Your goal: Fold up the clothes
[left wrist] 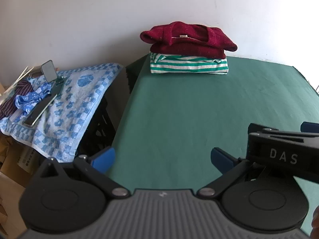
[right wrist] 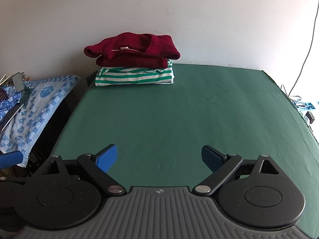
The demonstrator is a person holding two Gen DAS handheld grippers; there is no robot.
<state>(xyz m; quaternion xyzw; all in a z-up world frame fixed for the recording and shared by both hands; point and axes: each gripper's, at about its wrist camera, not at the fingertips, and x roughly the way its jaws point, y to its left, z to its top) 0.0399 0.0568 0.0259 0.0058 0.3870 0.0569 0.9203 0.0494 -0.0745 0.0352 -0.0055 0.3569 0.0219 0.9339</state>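
A folded dark red sweater (left wrist: pixel 187 39) lies on a folded green-and-white striped shirt (left wrist: pixel 188 65) at the far edge of the green table (left wrist: pixel 199 119), against the wall. The same stack shows in the right wrist view: sweater (right wrist: pixel 131 49) on striped shirt (right wrist: pixel 135 76), on the table (right wrist: pixel 169 119). My left gripper (left wrist: pixel 162 157) is open and empty over the table's near left edge. My right gripper (right wrist: pixel 159 157) is open and empty over the near middle of the table. The right gripper's body (left wrist: pixel 283 153) shows at the right of the left wrist view.
Left of the table, a blue-and-white floral towel (left wrist: pixel 65 107) covers a black crate (left wrist: pixel 103 127). On it lie crumpled blue and striped clothes (left wrist: pixel 30 97), a phone on a small stand (left wrist: pixel 48 70) and a dark flat bar (left wrist: pixel 39 111). A cable (right wrist: pixel 307 39) hangs at the right wall.
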